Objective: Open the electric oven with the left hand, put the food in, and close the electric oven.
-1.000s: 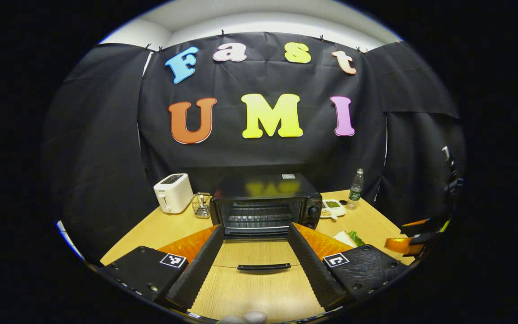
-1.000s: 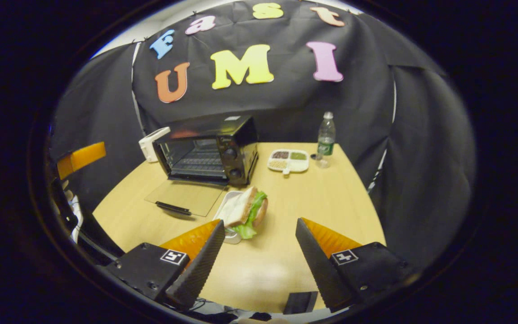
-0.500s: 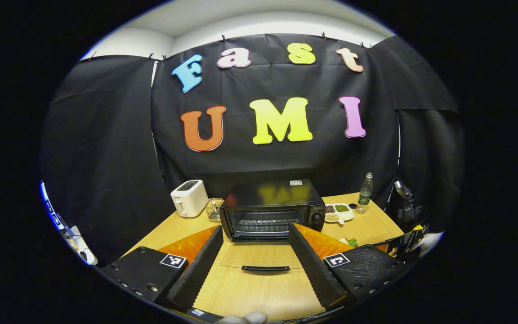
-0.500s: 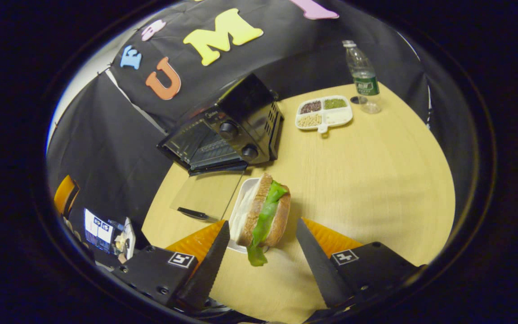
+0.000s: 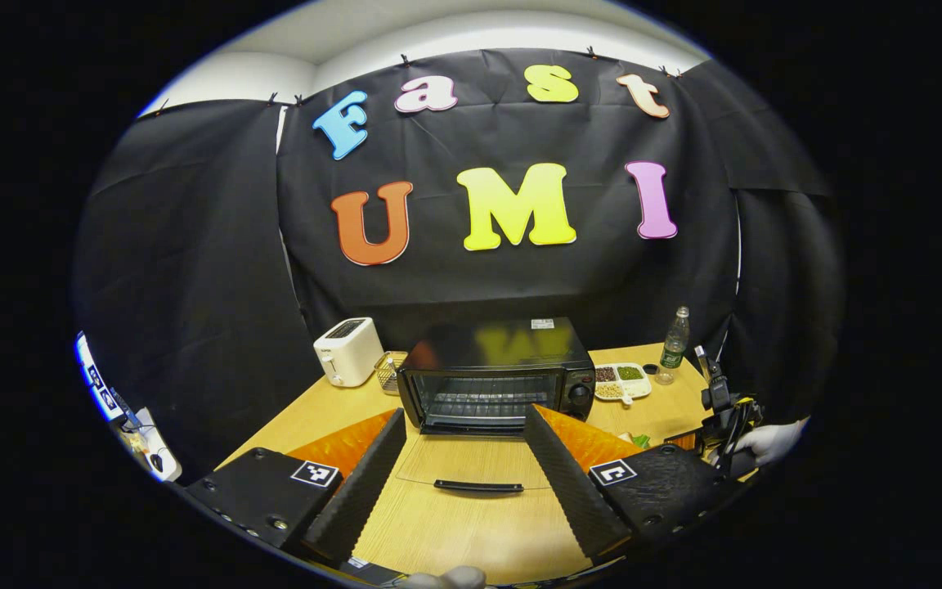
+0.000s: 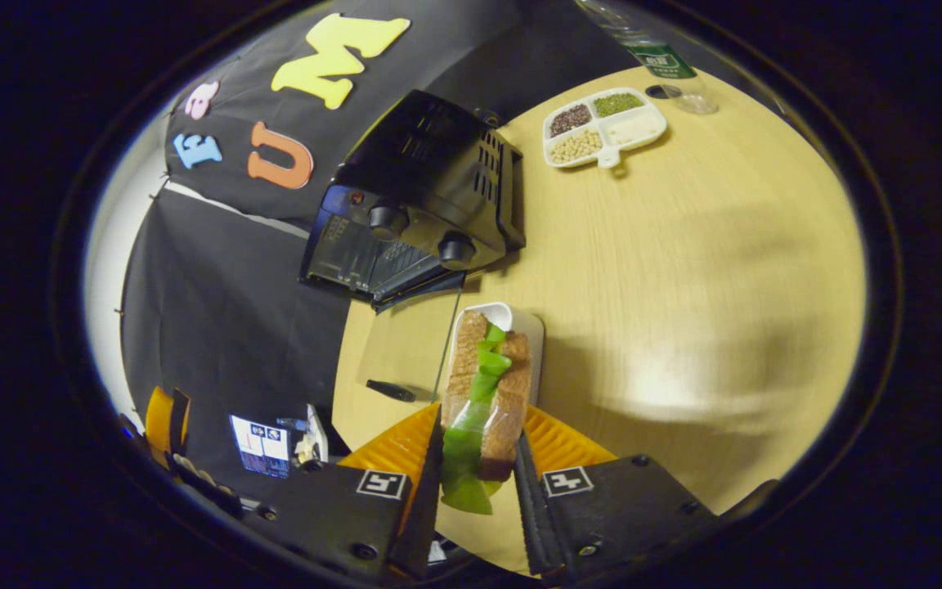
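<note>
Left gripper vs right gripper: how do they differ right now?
The left gripper is open with nothing between its fingers; the right gripper is shut on the sandwich. The left gripper looks level at the oven and its lowered glass door; the right gripper looks steeply down at the table, over the white tray. Both are held above the same table, near the open oven.

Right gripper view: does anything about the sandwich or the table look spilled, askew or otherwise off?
Nothing spilled. The brown-bread sandwich with green lettuce stands on edge, clamped by the right gripper, a lettuce leaf hanging out at its near end. It overlaps the white rectangular tray. The black electric oven has its glass door folded flat on the table.
</note>
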Motion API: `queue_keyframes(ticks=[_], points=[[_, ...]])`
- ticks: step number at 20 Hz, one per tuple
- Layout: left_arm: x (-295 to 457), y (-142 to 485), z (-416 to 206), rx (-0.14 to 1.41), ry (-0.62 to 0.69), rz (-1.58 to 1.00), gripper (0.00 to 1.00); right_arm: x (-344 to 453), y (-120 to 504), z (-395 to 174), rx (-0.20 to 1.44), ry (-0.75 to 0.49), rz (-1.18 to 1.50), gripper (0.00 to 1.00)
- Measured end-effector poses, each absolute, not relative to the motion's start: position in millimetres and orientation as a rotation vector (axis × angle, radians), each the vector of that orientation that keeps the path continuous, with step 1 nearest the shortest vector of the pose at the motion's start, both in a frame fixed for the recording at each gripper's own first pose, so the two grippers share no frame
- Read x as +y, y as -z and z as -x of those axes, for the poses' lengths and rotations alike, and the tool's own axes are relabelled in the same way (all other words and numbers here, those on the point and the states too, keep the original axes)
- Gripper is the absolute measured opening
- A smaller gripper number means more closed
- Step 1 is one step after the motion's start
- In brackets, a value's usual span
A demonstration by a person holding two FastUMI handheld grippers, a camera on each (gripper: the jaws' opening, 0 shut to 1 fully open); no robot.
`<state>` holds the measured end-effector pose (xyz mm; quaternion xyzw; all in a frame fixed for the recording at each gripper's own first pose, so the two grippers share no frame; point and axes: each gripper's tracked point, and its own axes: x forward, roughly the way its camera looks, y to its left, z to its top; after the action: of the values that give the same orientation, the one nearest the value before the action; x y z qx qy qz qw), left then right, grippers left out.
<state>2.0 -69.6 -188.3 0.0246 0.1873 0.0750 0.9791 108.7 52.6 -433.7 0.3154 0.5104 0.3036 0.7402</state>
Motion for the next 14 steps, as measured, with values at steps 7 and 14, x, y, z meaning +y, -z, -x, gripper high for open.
queue_keyframes(ticks=[7,14], points=[[-53.4,194.2,3.6,0.354,-0.071,-0.021,0.95,55.6,389.6,-106.1,0.993,-0.58,-0.677,0.39],[-25.9,205.7,20.3,0.338,0.062,0.001,0.95,136.5,324.5,-104.8,0.737,-0.45,-0.88,0.39]])
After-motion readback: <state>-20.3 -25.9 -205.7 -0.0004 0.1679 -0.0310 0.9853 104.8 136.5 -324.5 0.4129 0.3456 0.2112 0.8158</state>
